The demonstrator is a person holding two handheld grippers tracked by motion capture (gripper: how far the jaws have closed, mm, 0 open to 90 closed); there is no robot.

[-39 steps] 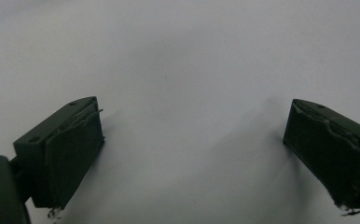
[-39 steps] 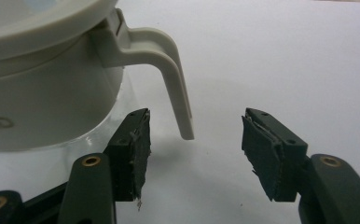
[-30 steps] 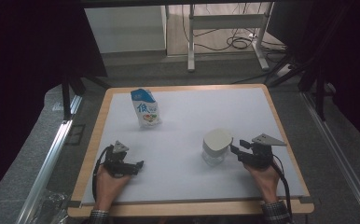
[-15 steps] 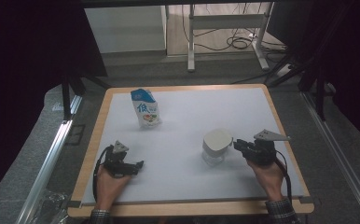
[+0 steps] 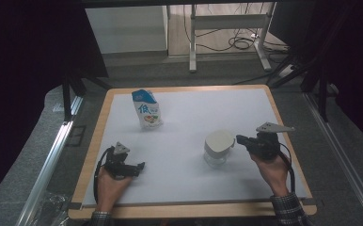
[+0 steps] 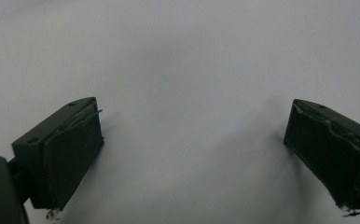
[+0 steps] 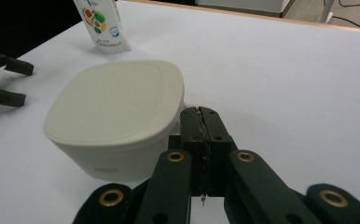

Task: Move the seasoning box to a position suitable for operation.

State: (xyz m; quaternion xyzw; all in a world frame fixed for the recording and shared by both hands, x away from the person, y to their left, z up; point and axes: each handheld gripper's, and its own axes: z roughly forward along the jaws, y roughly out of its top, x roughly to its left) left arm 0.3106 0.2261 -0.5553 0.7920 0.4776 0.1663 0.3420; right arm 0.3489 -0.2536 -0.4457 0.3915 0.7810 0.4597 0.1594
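A clear jar with a cream-white lid stands right of the table's middle. The same lid looms large in the right gripper view. My right gripper is level with the lid on its right side, its jaws pressed together with nothing between them. Its tips sit right at the lid's rim. My left gripper rests near the front left, open. Its black pads stand wide apart over bare white tabletop. A blue and white snack bag stands upright at the back left.
The white sheet lies on a wood-edged table. In the right gripper view the bag stands beyond the lid and the left gripper shows at the far left. A metal rail runs along the table's left side.
The right gripper has risen slightly and edged toward the back beside the jar. Jar, bag and left gripper have stayed in place.
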